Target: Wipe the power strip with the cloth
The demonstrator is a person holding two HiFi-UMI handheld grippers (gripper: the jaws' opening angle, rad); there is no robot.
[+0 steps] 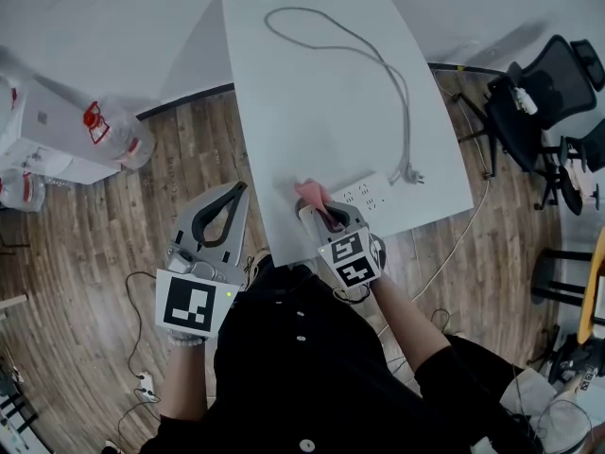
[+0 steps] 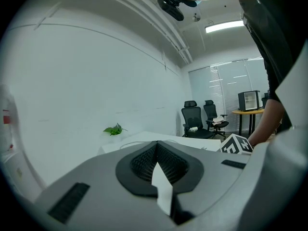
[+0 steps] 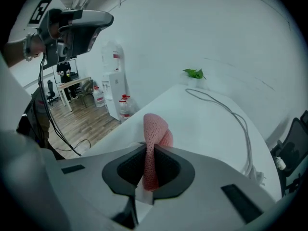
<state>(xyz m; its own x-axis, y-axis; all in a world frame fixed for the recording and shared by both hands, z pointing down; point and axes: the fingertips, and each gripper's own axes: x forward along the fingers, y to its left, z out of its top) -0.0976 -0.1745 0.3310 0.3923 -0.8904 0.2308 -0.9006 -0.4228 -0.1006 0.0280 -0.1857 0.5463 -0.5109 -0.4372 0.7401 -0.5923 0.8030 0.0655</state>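
Right gripper (image 3: 150, 153) is clamped on the pink cloth (image 3: 155, 128) beside the power strip (image 1: 371, 193). Left gripper (image 2: 156, 147) is closed and empty. Risk: wiping pressure could slide the unheld strip off the table (image 1: 312, 93) edge.

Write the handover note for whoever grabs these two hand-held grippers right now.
Left hand-held gripper: shut, empty, held off the table's left edge, over the wood floor.
Right hand-held gripper: shut on the pink cloth, at the table's near edge.
Power strip: lies on the white table near its front edge, just right of the cloth. Its cable loops across the table, and the plug lies loose.
Done: the cloth is gripped and sits at the strip's left end. Whether it touches the strip can't be told.
Left: wipe along the strip.
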